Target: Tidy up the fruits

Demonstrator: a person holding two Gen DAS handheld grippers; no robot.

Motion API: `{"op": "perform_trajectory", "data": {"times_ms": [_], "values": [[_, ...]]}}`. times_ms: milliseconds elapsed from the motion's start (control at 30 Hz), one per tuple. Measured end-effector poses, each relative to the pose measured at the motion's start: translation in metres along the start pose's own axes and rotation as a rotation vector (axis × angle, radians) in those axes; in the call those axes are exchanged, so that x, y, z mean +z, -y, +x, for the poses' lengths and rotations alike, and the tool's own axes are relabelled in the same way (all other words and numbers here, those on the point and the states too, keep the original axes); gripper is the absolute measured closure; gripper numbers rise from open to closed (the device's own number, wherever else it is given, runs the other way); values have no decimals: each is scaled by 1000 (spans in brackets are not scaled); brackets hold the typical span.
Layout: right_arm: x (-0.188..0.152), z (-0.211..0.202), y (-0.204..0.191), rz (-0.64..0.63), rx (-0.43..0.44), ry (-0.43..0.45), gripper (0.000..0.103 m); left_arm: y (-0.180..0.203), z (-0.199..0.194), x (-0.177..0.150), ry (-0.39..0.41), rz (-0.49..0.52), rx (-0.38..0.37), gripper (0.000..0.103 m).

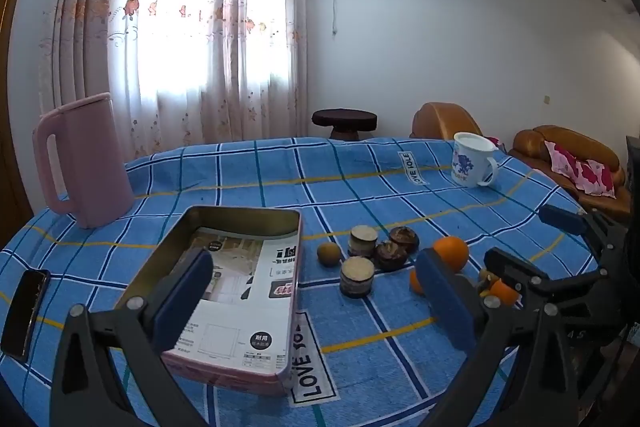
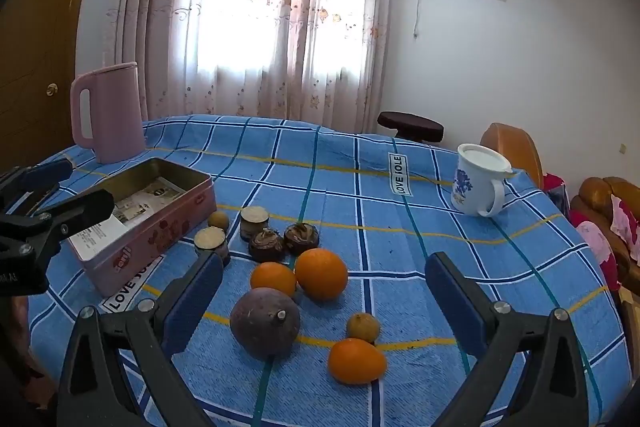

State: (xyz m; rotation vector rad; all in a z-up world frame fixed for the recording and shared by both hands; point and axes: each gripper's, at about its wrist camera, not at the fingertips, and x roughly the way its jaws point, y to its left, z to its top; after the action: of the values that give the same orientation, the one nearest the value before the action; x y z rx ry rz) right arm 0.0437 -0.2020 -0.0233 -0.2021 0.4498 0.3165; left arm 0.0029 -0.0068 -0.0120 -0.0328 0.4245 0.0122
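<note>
Right wrist view: fruits lie on blue checked cloth point(image 2: 460, 187) — large orange point(image 2: 321, 273), small orange point(image 2: 273, 278), purple fruit point(image 2: 265, 323) between spread fingers of right gripper point(image 2: 320, 301), nothing held. Pink tin point(image 2: 152, 227) sits left, open. Left gripper point(image 1: 310, 301) jaws wide apart, empty, above tin's near end. Pink jug point(image 2: 110, 111), mug point(image 2: 478, 181) farther back.

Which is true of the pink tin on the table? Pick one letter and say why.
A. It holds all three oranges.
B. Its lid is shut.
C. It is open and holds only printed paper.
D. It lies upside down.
C: the pink tin stands open with only a printed paper sheet inside, while the oranges, such as the largest orange, lie on the blue checked cloth beside it.
</note>
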Motion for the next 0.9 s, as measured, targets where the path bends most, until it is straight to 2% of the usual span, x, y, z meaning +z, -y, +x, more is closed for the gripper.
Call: {"op": "perform_trajectory", "data": {"times_ms": [900], "values": [[-9,0,6,29,6,-14,1,7,1,-1,-11,7,0,0]]}}
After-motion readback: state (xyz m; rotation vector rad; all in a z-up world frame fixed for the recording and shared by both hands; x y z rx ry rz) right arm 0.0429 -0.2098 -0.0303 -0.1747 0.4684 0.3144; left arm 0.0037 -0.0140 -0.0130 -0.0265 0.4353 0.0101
